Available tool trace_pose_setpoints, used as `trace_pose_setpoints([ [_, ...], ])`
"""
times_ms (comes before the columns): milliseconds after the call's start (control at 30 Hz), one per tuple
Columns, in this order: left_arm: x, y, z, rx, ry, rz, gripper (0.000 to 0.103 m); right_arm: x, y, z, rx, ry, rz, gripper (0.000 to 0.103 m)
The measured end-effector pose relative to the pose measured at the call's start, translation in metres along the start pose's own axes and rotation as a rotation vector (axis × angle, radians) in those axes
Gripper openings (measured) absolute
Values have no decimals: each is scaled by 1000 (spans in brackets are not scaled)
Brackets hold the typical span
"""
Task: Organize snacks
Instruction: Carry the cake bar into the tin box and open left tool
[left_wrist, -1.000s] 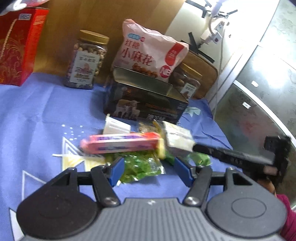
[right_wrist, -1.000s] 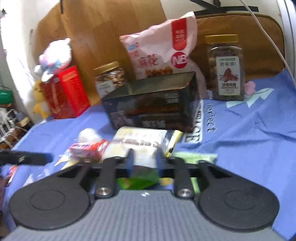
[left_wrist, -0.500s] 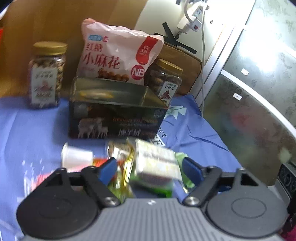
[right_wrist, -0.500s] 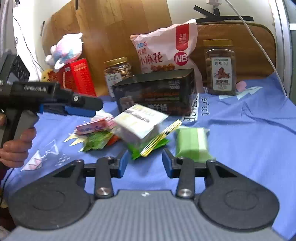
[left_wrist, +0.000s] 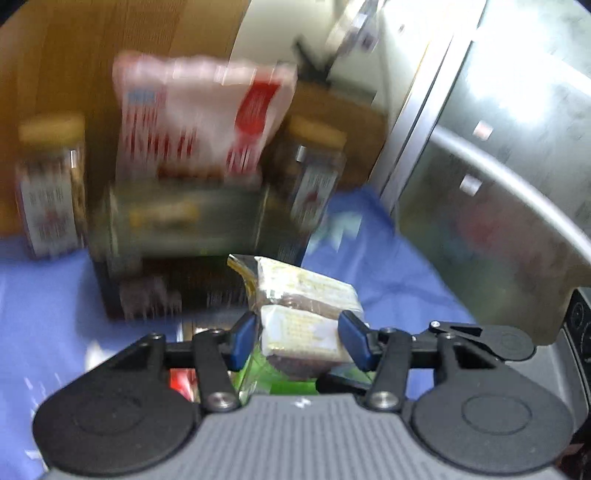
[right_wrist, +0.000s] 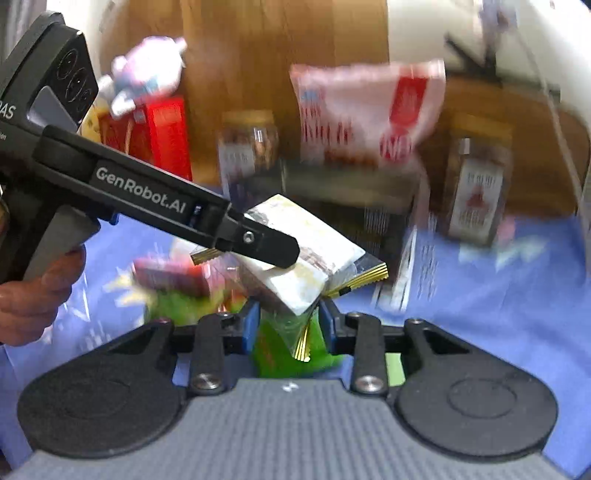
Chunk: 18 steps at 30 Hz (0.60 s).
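The white snack pack (left_wrist: 306, 325) was up in the air, off the blue cloth (left_wrist: 388, 266), and it sat between the blue pads of the left gripper (left_wrist: 297, 341). The jaws of that gripper were closing, and the pads (left_wrist: 243, 338) looked like they were touching the two sides of the pack. The right-wrist view showed the same thing from the side: the left gripper's black finger (right_wrist: 258, 245) lay across the top of the pack (right_wrist: 317, 258).

The long side of the pack pointed away from the left gripper, toward the dark open tin (left_wrist: 184, 236) just behind it. A gold-edged wrapper (right_wrist: 364, 278) stuck out from under the pack on the tin's side.

The right gripper (right_wrist: 288, 325) was lower and nearer the viewer. Its jaws were closing too, with a corner of the pack and some gold-edged and green wrappers (right_wrist: 288, 350) in the gap. I could not tell if its pads pressed on anything.

The tin was straight ahead of the left gripper and very near, so I think that hand was the one to carry the pack in. It would need to go up over the tin's front wall first. Two jars (left_wrist: 48, 192) and a pink bag (left_wrist: 199, 122) stood behind the tin, all blurry.
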<state>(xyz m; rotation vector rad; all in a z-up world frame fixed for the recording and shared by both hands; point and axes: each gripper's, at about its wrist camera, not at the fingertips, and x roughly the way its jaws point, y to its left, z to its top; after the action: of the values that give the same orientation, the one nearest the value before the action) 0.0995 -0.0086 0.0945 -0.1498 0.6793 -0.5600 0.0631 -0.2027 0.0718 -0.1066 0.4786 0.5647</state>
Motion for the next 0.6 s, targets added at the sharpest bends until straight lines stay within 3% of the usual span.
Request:
trace_pose_setpoints([
  [167, -47, -27, 56, 63, -163, 29, 49, -27, 1, 68, -118, -106, -27, 37],
  [367, -95, -55, 133, 159, -339, 97, 57, -49, 3, 164, -279, -245, -91, 37],
  [467, -88, -41, 147, 121, -341, 100, 58, -35, 2, 170, -296, -260, -99, 37],
  [600, -32, -1, 130, 47, -233, 108, 58, 16, -13, 145, -220, -157, -60, 37],
])
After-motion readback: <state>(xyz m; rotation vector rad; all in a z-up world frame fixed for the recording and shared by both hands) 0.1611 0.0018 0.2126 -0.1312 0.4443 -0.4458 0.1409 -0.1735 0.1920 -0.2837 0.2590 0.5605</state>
